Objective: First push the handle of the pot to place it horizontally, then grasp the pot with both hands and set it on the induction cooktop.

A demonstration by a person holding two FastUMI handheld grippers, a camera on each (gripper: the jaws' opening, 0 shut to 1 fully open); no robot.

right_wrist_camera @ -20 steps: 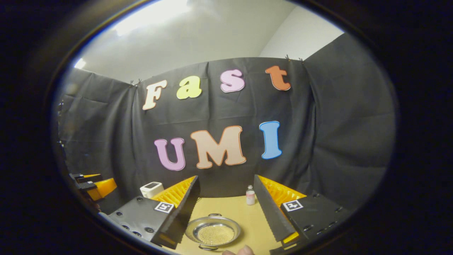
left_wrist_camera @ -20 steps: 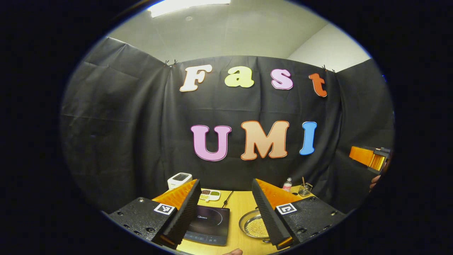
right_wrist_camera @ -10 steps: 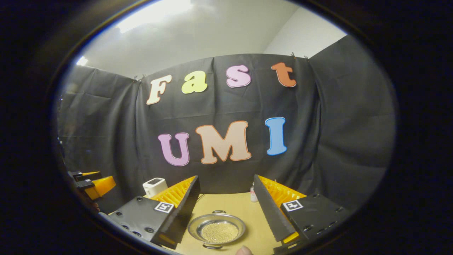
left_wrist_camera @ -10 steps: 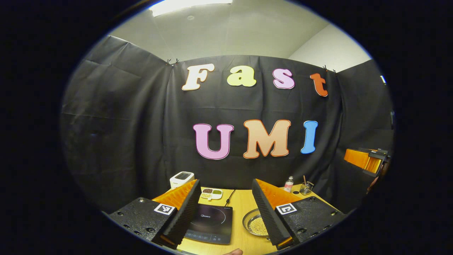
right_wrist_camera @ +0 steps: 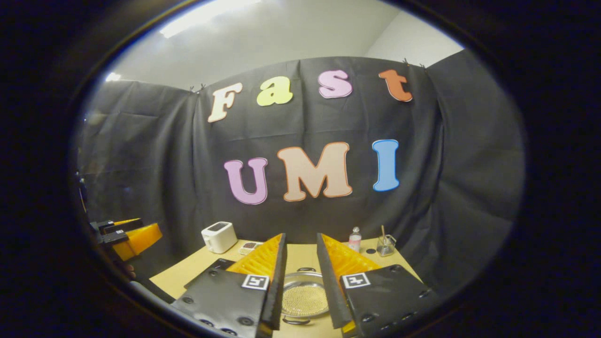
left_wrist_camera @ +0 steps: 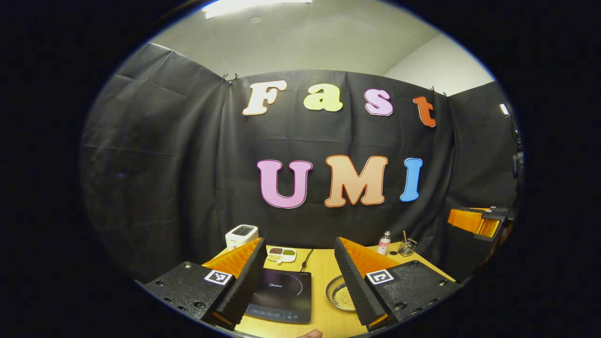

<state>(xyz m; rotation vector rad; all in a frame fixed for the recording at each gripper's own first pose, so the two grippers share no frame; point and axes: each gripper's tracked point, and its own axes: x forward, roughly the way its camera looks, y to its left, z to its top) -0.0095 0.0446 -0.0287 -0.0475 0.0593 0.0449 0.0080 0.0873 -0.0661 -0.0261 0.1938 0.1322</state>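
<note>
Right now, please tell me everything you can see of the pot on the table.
The pot is a shallow, round, shiny metal pan with small yellowish grains inside. Dark loop handles show at its far and near rims. It sits flat on the wooden table, to the right of the induction cooktop, apart from it. Nothing grips it; the right gripper hovers above it.

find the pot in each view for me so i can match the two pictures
Left gripper view: the pot sits low and right of centre, partly behind the left gripper's right finger, right of the induction cooktop.
Right gripper view: the pot lies bottom centre, between the right gripper's fingers.
Shared landmark: the white toaster.
</note>
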